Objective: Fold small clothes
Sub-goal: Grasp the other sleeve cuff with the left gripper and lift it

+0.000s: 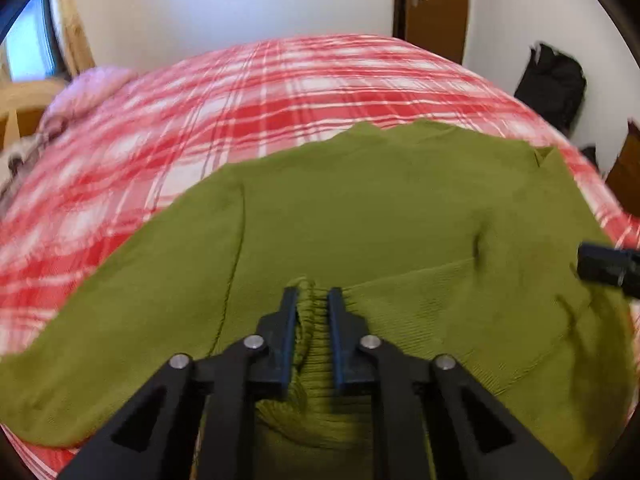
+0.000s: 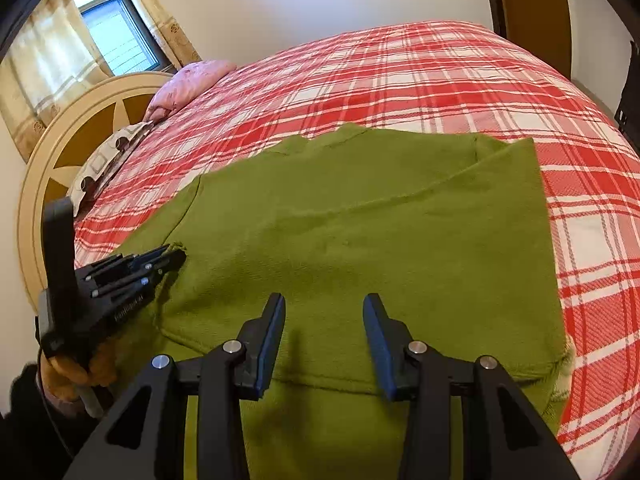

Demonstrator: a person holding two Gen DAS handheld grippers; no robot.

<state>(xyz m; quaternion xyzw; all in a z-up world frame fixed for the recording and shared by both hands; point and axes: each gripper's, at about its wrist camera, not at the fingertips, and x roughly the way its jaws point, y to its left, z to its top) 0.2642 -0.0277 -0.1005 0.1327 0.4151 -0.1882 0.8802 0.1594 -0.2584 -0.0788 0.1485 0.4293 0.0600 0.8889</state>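
Note:
An olive-green knitted sweater (image 1: pixel 360 208) lies spread on the red and white plaid bed cover (image 1: pixel 240 92). My left gripper (image 1: pixel 313 296) is shut on a ribbed cuff or hem of the sweater, bunched between its jaws. In the right wrist view the left gripper (image 2: pixel 180 254) shows at the left, pinching the sweater's (image 2: pixel 360 220) left edge. My right gripper (image 2: pixel 324 304) is open and empty, hovering just above the near part of the sweater. Its tip also shows in the left wrist view (image 1: pixel 584 264) at the right edge.
The plaid cover (image 2: pixel 440 80) spans the whole bed. A pink pillow (image 2: pixel 188 80) and a patterned pillow (image 2: pixel 108 156) lie by the round cream headboard (image 2: pixel 48 160). A black bag (image 1: pixel 552 84) hangs on the wall near a brown door (image 1: pixel 436 4).

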